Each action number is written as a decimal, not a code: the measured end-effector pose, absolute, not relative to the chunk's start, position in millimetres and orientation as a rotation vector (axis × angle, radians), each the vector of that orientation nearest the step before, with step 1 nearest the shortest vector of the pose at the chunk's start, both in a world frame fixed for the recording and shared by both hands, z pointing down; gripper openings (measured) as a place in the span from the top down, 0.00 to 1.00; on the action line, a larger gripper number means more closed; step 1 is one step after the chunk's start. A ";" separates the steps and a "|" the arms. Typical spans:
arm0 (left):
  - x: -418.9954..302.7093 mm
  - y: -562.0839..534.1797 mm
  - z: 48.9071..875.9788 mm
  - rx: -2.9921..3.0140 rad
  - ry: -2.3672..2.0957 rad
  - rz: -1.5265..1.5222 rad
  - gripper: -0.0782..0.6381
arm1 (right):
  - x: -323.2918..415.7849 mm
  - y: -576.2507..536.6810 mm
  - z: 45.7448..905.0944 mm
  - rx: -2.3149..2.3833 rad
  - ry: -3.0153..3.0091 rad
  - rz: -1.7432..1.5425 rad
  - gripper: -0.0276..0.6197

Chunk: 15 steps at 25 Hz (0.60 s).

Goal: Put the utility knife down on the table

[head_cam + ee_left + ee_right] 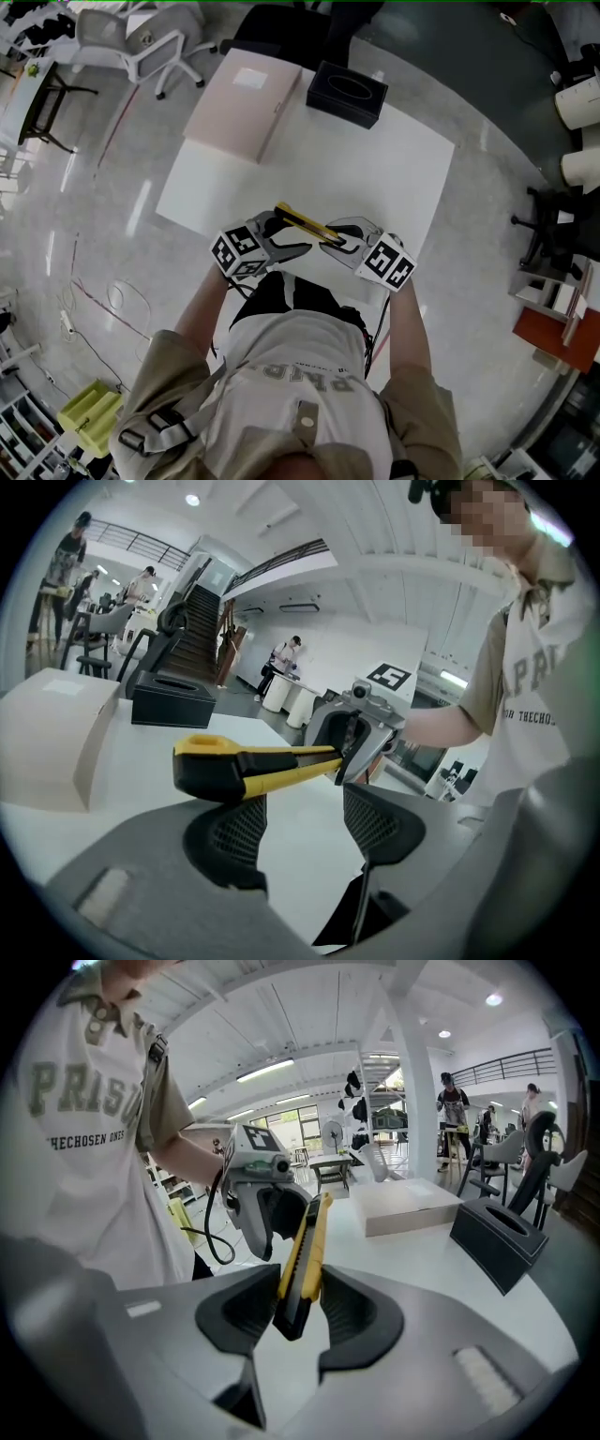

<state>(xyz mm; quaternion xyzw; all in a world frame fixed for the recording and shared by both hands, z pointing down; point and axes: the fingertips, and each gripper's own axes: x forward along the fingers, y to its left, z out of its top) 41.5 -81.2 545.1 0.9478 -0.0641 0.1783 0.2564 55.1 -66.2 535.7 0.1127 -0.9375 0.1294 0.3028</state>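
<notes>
- The utility knife, yellow with black, is off the table, in the air over the near part of the white table, just in front of the person's body.
- The right gripper has its two jaws closed on one end of the knife, with the dark pads pressing its flat sides; the rest of the knife runs away from it towards the other gripper.
- In the head view the knife lies slantwise between the two grippers, which face each other close together.
- The left gripper has its jaws spread wide with only bare table showing between them; it has hold of nothing.
- The knife's thick black butt end sits just above the left-hand jaw in the left gripper view; I cannot tell whether it touches it.
- Farther back on the table stand a black box with an opening in its top and a flat pale box, both well apart from the knife.
</notes>
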 end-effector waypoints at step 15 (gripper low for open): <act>42.6 -78.4 552.3 2.550 -0.099 0.503 0.52 | 60.6 -71.3 530.2 0.255 -2.584 0.415 0.75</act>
